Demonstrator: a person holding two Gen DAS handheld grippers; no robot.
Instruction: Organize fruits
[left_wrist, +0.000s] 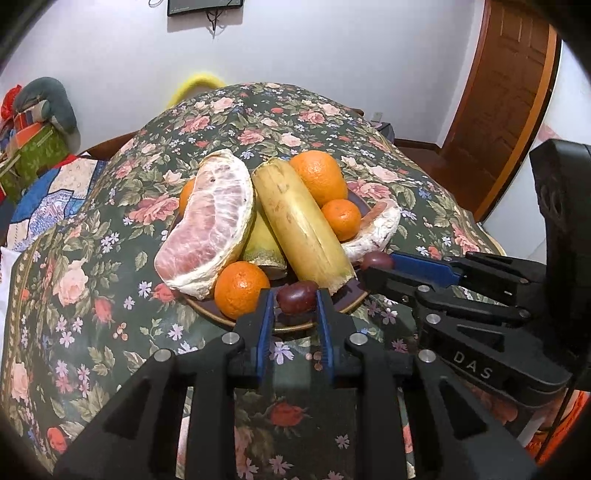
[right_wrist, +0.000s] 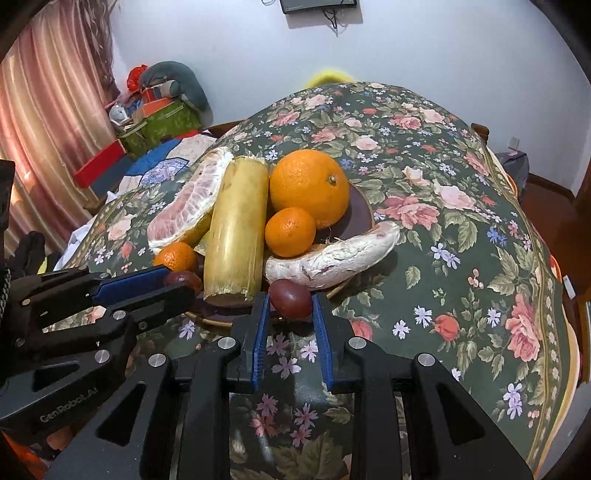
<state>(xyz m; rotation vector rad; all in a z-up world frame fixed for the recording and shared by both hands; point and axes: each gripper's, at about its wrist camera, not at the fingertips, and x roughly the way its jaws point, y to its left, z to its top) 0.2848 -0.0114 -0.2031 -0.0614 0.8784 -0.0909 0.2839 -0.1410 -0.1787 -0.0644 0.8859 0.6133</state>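
Note:
A brown plate (left_wrist: 207, 313) on the floral table holds a big peeled pomelo wedge (left_wrist: 207, 229), a thick yellow stalk piece (left_wrist: 299, 229), a large orange (left_wrist: 317, 177), small mandarins (left_wrist: 240, 288) and a second pomelo wedge (left_wrist: 376, 229). My left gripper (left_wrist: 295, 297) is shut on a small dark red fruit (left_wrist: 297, 301) over the plate's near rim. My right gripper (right_wrist: 291, 299) is shut on another dark red fruit (right_wrist: 290, 299) at the rim, just below the second pomelo wedge (right_wrist: 332, 258). The two grippers stand side by side; the left gripper (right_wrist: 177, 284) shows beside the stalk piece (right_wrist: 236, 229).
The floral tablecloth (right_wrist: 443, 240) spreads wide to the right and behind the plate. Boxes and cushions (right_wrist: 162, 107) are piled beyond the table's left side by a pink curtain (right_wrist: 48, 129). A wooden door (left_wrist: 498, 92) stands at the far right.

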